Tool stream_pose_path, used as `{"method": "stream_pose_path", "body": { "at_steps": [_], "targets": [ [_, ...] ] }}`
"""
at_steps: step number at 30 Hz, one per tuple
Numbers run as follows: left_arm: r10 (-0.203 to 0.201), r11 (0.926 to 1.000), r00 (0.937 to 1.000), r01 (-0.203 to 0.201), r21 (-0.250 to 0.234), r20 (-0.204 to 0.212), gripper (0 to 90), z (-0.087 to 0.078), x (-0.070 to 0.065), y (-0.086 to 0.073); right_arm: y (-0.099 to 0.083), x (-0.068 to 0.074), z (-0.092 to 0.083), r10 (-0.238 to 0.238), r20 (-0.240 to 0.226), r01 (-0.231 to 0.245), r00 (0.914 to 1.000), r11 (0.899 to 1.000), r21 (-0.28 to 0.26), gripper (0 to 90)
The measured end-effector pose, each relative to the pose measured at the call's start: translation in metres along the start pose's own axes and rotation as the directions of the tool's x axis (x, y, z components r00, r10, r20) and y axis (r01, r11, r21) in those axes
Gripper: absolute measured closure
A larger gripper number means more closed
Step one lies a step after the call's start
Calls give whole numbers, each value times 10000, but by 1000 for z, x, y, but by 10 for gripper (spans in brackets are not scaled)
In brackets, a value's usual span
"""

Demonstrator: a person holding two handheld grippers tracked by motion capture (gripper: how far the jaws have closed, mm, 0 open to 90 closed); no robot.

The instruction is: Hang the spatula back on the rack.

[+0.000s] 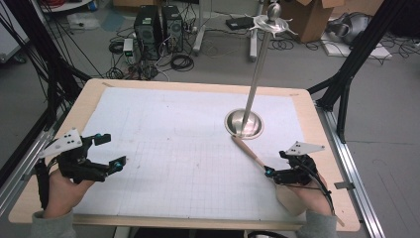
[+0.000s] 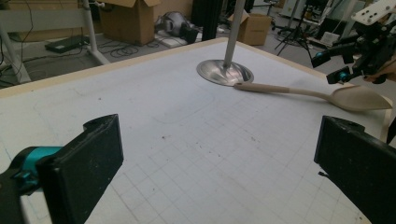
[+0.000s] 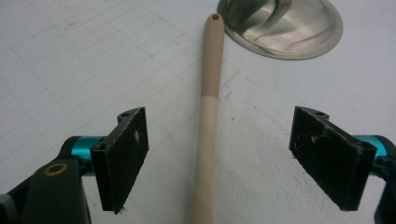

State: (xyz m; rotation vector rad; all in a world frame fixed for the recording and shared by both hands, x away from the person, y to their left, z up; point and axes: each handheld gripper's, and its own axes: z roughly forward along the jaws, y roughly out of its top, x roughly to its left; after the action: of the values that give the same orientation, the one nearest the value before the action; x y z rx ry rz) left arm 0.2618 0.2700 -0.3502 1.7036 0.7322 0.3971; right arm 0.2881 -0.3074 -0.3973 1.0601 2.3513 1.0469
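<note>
A wooden spoon [image 1: 250, 151] lies on the white grid mat [image 1: 188, 148], its handle end touching the round base of a metal stand [image 1: 243, 124]. My right gripper [image 1: 275, 164] hovers over the handle, jaws open. In the right gripper view the handle [image 3: 209, 93] runs up the middle between the two black pads [image 3: 123, 154], which stand well clear of it on both sides. The spoon's bowl [image 1: 288, 197] sits under the right hand. My left gripper [image 1: 113, 149] rests at the mat's left side, open with nothing in it; its pads [image 2: 86, 161] frame bare mat.
The stand's pole [image 1: 258, 69] rises to a hooked top [image 1: 271, 22] at the back right. In the left gripper view the stand base [image 2: 225, 72], spoon [image 2: 317, 93] and right gripper [image 2: 348, 63] lie far right. Wooden table edges [image 1: 198, 85] border the mat. Boxes and cables are on the floor beyond.
</note>
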Motion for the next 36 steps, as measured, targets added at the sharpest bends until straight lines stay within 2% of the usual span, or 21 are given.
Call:
{"method": "stream_pose_path", "body": {
  "at_steps": [9,22,36],
  "targets": [
    [-36,10000,10000,36,46,-74,17,-3,1,-2,1,2,15,-191,66,188,9998,9983,545,192],
    [-24,9999,10000,25,115,-45,17,-1,1,-3,-3,1,28,-147,-11,148,9999,9903,1380,196],
    [-45,9998,10000,46,183,-52,17,2,1,-4,-8,0,35,81,-250,-35,9997,9835,1808,324]
  ]
}}
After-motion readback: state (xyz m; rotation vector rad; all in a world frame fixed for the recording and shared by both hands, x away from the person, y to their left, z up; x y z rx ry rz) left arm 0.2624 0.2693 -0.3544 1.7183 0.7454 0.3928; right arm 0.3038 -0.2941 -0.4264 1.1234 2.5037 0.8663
